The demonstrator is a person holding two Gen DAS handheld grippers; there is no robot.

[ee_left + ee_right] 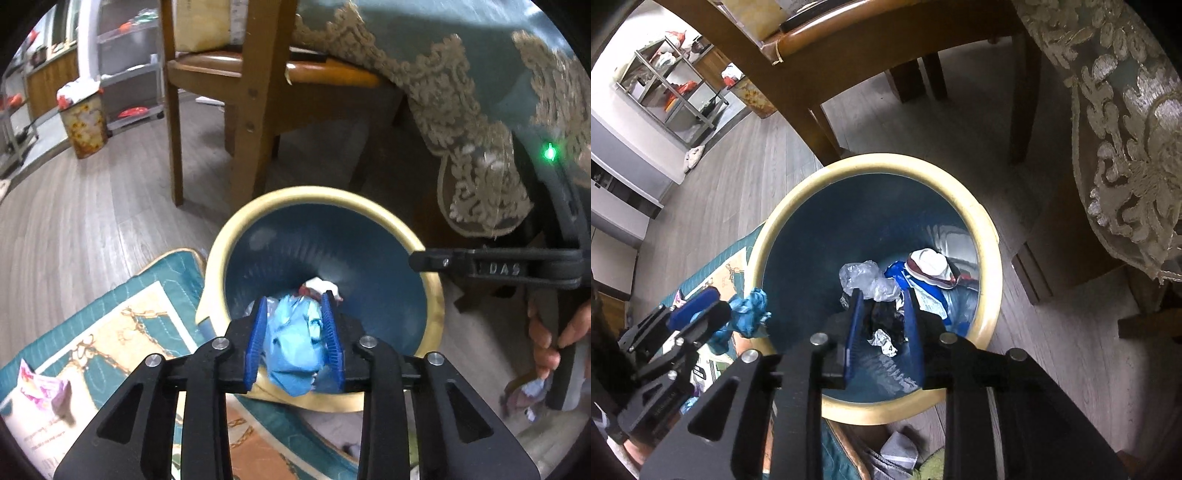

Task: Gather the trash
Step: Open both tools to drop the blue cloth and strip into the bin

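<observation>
Between the left gripper [295,336] pads, a crumpled blue wrapper [291,347] is sitting lightly gripped above the bin [432,291]; soft, light, graspable anywhere. Right gripper [884,325] is hanging part-open, empty.

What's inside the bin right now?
Inside the bin lie crumpled clear plastic, a white cup, blue-and-white wrapping and a dark scrap. The right tool hides part of the pile, and the bottom beneath is covered.

Left gripper [295,343] and right gripper [884,325] angle downward, jaws slightly parted.
</observation>
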